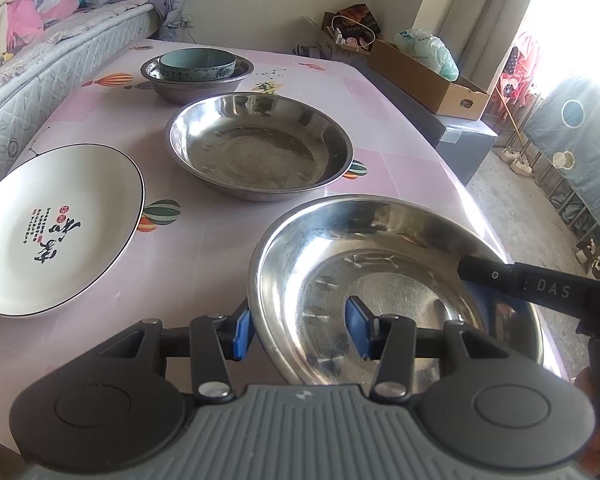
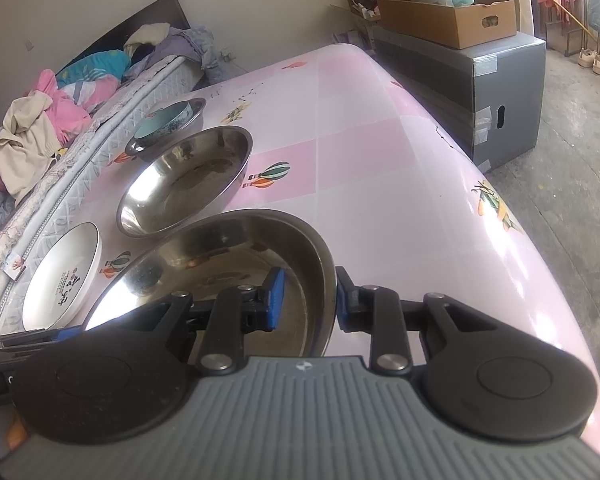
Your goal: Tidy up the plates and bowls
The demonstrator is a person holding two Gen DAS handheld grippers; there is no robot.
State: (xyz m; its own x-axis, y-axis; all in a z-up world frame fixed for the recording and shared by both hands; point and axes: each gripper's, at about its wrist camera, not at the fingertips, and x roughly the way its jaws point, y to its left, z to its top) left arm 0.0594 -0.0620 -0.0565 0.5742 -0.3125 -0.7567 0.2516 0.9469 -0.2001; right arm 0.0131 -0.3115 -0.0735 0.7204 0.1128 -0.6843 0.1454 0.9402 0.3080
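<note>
A near steel bowl (image 1: 380, 280) is straddled at opposite rims by two hand-held tools on a pink-patterned desk (image 1: 204, 240). The left tool (image 1: 300, 328) is seen spread, one blue pad outside the bowl's left rim and one inside; the right tool (image 2: 307, 294) is likewise spread across the right rim, one pad within the bowl and one without. Neither rim appears to be pinched yet.

The step in hand is judged to be a two-sided lift of this bowl, probably for nesting in the middle steel bowl (image 1: 260, 144) just beyond it. It would be done best if both tools were pressed onto the thin rim together, the bowl were kept level, and it were carried over the middle bowl's centre before being lowered — polished steel is likely to slip under an uneven grip.

Of the containers, the near and middle steel bowls are shown holding nothing. At the far end, a teal ceramic bowl (image 1: 198, 64) is seated inside a far steel bowl (image 1: 168, 88). A white plate (image 1: 56, 228) with black lettering lies alone at the left edge, apart from the bowls. Off the desk, a cardboard box (image 1: 428, 80) is seen holding a pale plastic bag (image 1: 432, 50).
</note>
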